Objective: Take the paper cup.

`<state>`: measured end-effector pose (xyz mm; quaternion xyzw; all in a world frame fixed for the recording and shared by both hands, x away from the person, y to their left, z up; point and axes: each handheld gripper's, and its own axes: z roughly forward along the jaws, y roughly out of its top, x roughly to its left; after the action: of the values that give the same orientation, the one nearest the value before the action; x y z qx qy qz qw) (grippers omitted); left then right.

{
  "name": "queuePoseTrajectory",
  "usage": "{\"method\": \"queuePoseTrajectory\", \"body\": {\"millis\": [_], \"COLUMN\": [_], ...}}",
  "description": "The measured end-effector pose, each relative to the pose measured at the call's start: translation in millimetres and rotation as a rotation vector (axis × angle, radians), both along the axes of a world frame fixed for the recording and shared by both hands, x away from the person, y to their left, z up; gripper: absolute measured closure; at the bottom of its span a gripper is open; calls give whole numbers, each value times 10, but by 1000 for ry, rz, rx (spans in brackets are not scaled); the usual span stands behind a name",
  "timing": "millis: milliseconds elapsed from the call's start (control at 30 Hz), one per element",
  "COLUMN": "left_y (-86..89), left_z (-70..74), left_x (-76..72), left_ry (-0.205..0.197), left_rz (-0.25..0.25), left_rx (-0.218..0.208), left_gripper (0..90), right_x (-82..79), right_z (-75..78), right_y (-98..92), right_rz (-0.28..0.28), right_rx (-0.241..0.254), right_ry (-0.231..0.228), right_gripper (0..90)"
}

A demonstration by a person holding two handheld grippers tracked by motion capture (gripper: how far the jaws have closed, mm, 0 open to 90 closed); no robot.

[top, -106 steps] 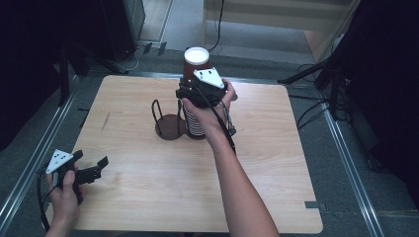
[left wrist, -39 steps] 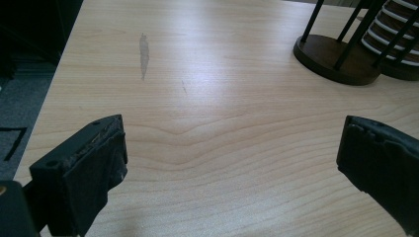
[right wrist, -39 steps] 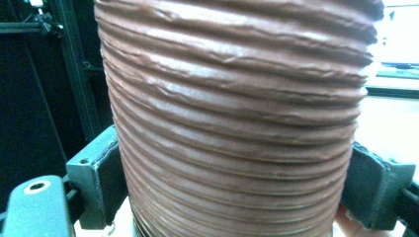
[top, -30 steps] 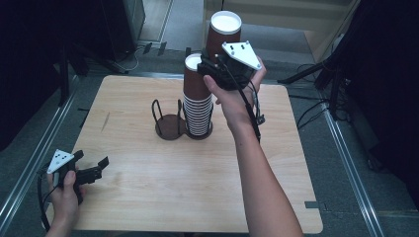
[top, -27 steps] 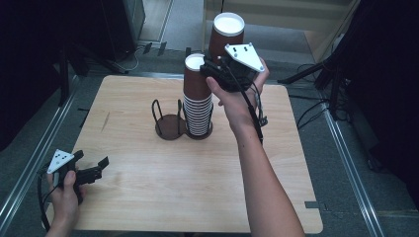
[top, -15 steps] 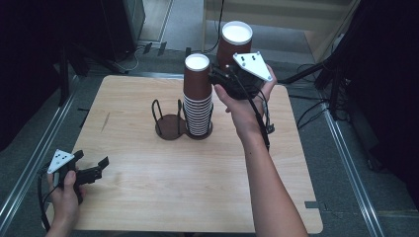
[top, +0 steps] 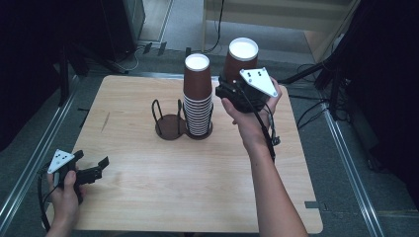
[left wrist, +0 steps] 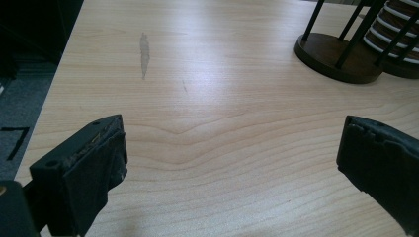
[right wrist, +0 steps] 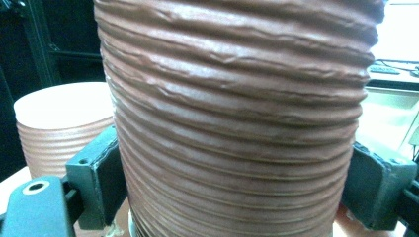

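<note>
So the right tongs point(top: 236, 94) are clamped around a single brown ribbed paper cup point(top: 240, 59), upside down with its white base facing up, held in the air just to the right of the stack. In the right gripper view the black jaws press on both sides of the cup's corrugated wall point(right wrist: 237, 123), low on the body, which makes sense: squeezing near the rolled rim end is stiffer, so the cup doesn't crumple.

The tall stack of nested brown paper cups point(top: 197, 96) sits in one ring of a dark wire cup holder with two round bases point(top: 170, 126) near the middle of the light wooden desk point(top: 197, 197). The other ring, to the left, is empty. The wire posts keep the stack upright, probably why the cup has to be lifted straight up and clear.

The left tongs point(top: 91, 174) rest low at the near left corner of the desk, jaws spread wide with nothing between them, just bare wood in the left gripper view point(left wrist: 227, 148). My guess is they're parked there out of the way while the right hand point(top: 249, 116) does the one-handed work.
</note>
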<state>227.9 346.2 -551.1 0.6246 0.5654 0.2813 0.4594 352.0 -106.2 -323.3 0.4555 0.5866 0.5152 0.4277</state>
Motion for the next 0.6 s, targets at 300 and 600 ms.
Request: {"method": "queuePoseTrajectory", "body": {"millis": [300, 600], "left_y": [1, 2], "left_z": [0, 0], "left_x": [-1, -1], "left_ry": [1, 3], "left_rz": [2, 1], "left_rx": [-2, 0], "left_gripper": [0, 0], "right_x": [-53, -156], "right_z": [-146, -260], "right_y": [-90, -159], "right_rz": [-6, -5], "right_rx": [-4, -6], "right_ry": [24, 27], "right_gripper": [123, 123]}}
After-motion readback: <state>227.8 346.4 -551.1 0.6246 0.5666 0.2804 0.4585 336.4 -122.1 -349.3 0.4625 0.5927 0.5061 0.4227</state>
